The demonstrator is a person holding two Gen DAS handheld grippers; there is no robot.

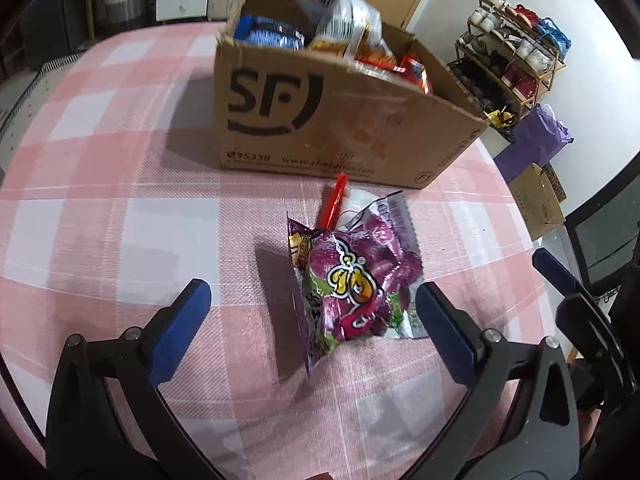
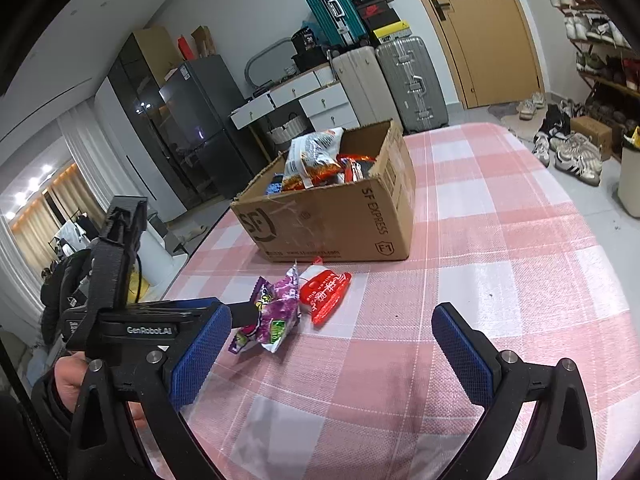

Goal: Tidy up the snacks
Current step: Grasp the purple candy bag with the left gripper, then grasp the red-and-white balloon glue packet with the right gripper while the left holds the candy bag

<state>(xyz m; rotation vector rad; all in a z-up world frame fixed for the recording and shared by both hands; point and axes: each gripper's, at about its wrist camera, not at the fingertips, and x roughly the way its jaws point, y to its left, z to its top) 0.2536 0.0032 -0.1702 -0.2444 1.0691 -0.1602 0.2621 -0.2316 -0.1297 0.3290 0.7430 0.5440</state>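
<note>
A purple snack bag (image 1: 352, 280) lies on the pink checked tablecloth (image 1: 120, 200), with a red and white snack packet (image 1: 336, 200) behind it. Both lie in front of an open cardboard SF box (image 1: 320, 120) filled with several snack bags. My left gripper (image 1: 312, 312) is open, its blue pads on either side of the purple bag's near end, not touching it. In the right wrist view my right gripper (image 2: 332, 340) is open and empty, a little to the right of the purple bag (image 2: 272, 312), the red packet (image 2: 324, 296) and the box (image 2: 332, 224).
The table's left edge (image 2: 192, 264) runs close to the purple bag. A shoe rack (image 1: 516, 56) and a small cardboard box (image 1: 540, 200) stand on the floor to the right. Suitcases (image 2: 400, 80), drawers and a dark cabinet stand behind the table.
</note>
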